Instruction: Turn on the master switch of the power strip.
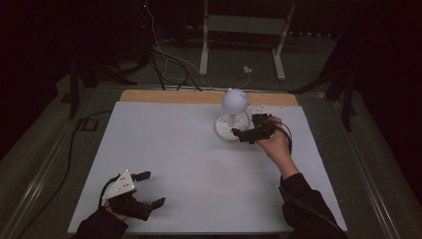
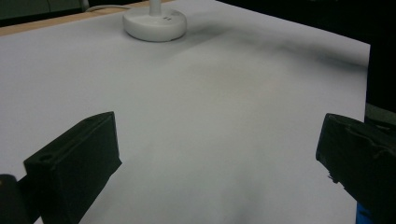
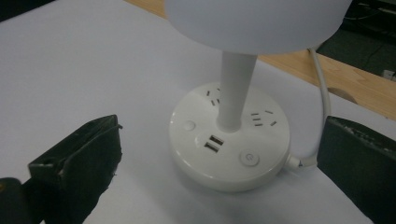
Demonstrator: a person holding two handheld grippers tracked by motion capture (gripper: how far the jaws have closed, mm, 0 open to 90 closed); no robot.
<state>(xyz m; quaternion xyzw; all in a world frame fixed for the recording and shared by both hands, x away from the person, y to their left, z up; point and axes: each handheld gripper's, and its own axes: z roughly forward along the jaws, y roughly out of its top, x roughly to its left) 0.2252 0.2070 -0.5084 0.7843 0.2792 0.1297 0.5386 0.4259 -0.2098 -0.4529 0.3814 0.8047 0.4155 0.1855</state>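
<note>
A person's right claw (image 1: 245,133) hovers with its jaws spread wide just beside the round base of a white desk lamp (image 1: 233,112), which stands toward the far edge of the white counter (image 1: 164,144), at about 1 o'clock from the counter's middle. In the right gripper view the lamp base (image 3: 229,144) sits between the two black jaws but apart from both, its power button (image 3: 249,158), a second round button (image 3: 189,125), USB ports (image 3: 212,143) and sockets facing up. Nothing is pressed or gripped yet; the approach looks nearly done, and the touch on the base appears to be what remains.

The left claw (image 1: 147,189) rests low at 7 o'clock, near the person's edge of the counter, jaws wide and holding nothing, well apart from the lamp.

The lamp's white cord (image 3: 320,84) leaves the base at its right and runs over the wooden strip (image 1: 169,96) at the counter's far edge. The stem (image 3: 236,88) and the globe shade (image 1: 235,100) overhang the base, so a reach from above is crowded. Cables (image 1: 164,59) and a stand's legs (image 1: 204,45) lie on the floor beyond.
</note>
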